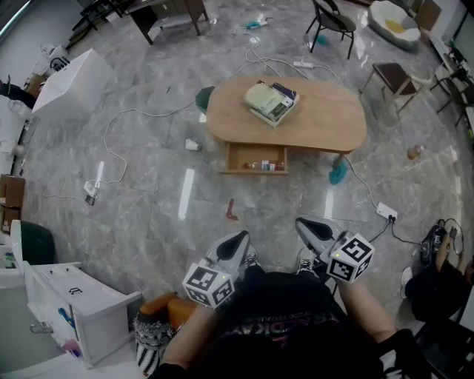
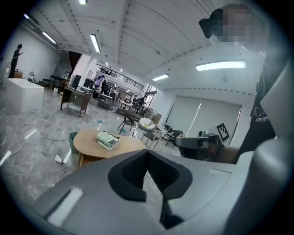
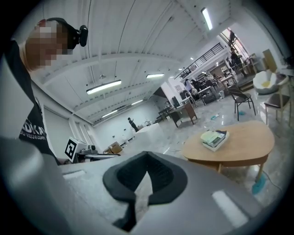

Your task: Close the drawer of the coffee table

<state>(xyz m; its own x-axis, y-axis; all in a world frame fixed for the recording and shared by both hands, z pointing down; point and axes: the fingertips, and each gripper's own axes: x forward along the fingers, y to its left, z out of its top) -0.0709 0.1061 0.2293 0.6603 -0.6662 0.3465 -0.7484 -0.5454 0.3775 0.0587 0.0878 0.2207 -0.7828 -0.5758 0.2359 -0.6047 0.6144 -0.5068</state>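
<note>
An oval wooden coffee table (image 1: 318, 122) stands on the marble floor ahead of me, with its drawer (image 1: 255, 158) pulled out toward me and small items inside. Books (image 1: 271, 101) lie on its top. The table (image 2: 89, 140) also shows in the left gripper view and the table (image 3: 243, 140) in the right gripper view. Both grippers are held close to my body, well short of the table. My left gripper (image 1: 243, 237) is shut and empty, and my right gripper (image 1: 302, 224) is shut and empty.
A white cabinet (image 1: 70, 307) with a drawer stands at my near left. Cables and a power strip (image 1: 386, 212) lie on the floor. A teal object (image 1: 338, 172) sits by the table's right leg. Chairs (image 1: 333, 22) stand beyond the table, and a white block (image 1: 70, 81) at far left.
</note>
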